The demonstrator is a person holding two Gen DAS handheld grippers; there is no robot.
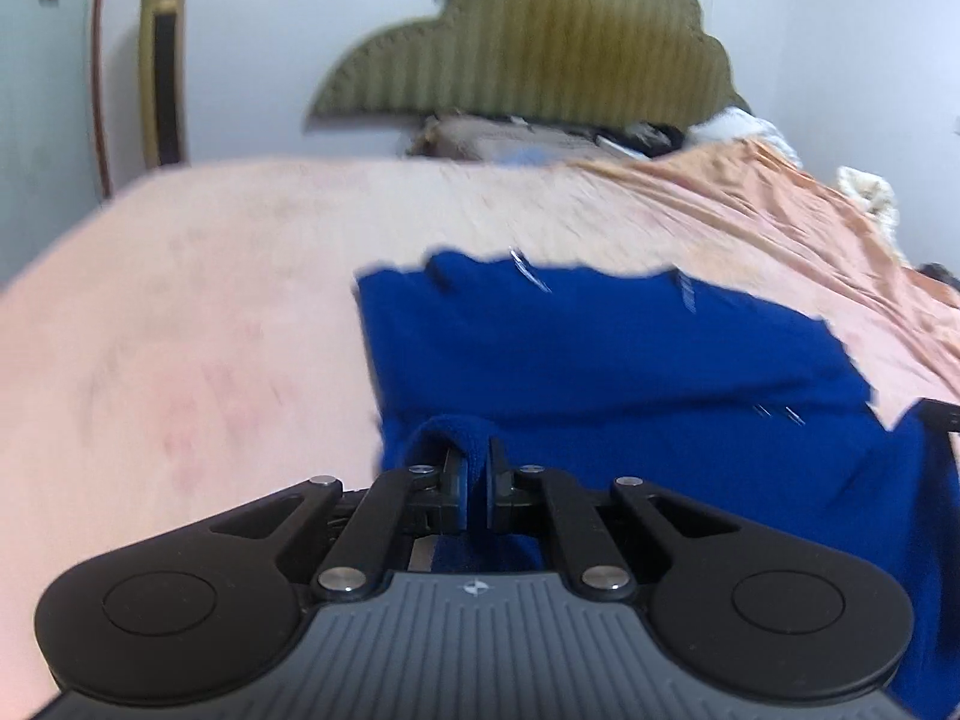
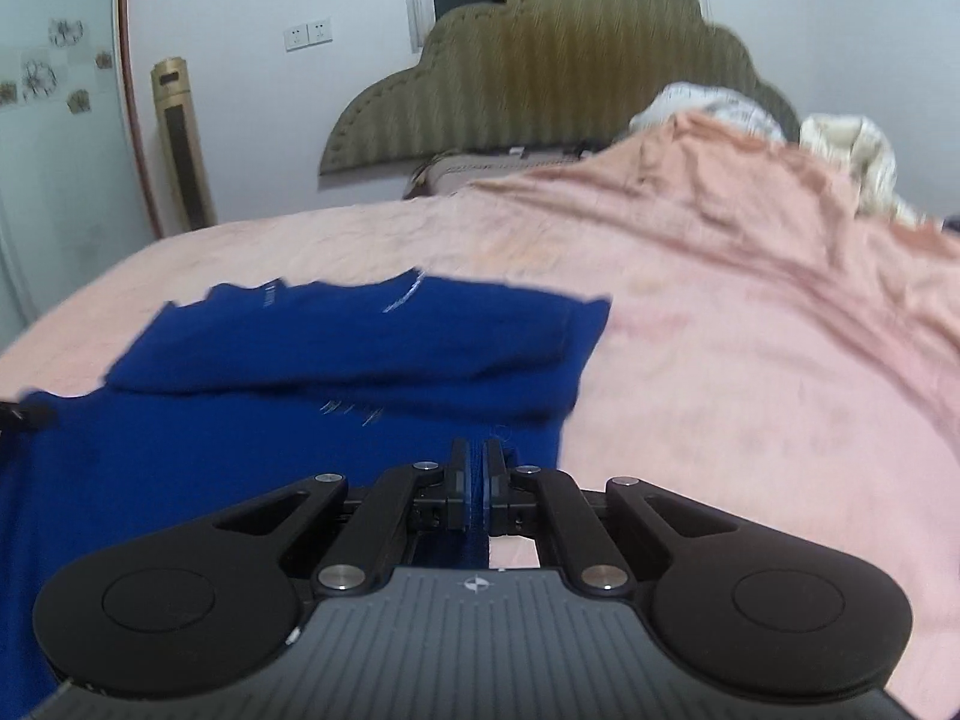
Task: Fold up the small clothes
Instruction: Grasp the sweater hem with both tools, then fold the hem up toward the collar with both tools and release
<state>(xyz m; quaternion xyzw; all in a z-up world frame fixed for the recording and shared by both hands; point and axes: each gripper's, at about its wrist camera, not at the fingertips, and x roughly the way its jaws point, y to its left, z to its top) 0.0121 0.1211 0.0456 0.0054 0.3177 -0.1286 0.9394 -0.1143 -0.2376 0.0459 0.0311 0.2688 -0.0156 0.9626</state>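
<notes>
Big bed (image 1: pixel 180 300) fills both views, draped in a wrinkled peach-pink bedsheet (image 2: pixel 750 360), with a scalloped olive-green headboard (image 2: pixel 564 60) against the white wall behind it. A gold tower fan (image 2: pixel 180 144) stands by the wall at the left, and crumpled pale bedding (image 2: pixel 840 144) is heaped near the headboard on the right.

Spread on the sheet is the blue garment (image 1: pixel 600 348), royal blue, with faint white markings; its far part lies flat with one layer folded over another, and its near edge rises toward both cameras.

Left gripper (image 1: pixel 478 468): jaws drawn nearly together, pinching a fold of the garment's near edge, a loop of cloth bulging just left of the pads. Right gripper (image 2: pixel 477 474): also narrowed right down, with a thin band of blue cloth clamped between its pads at the garment's near right corner. Both views are blurred.
</notes>
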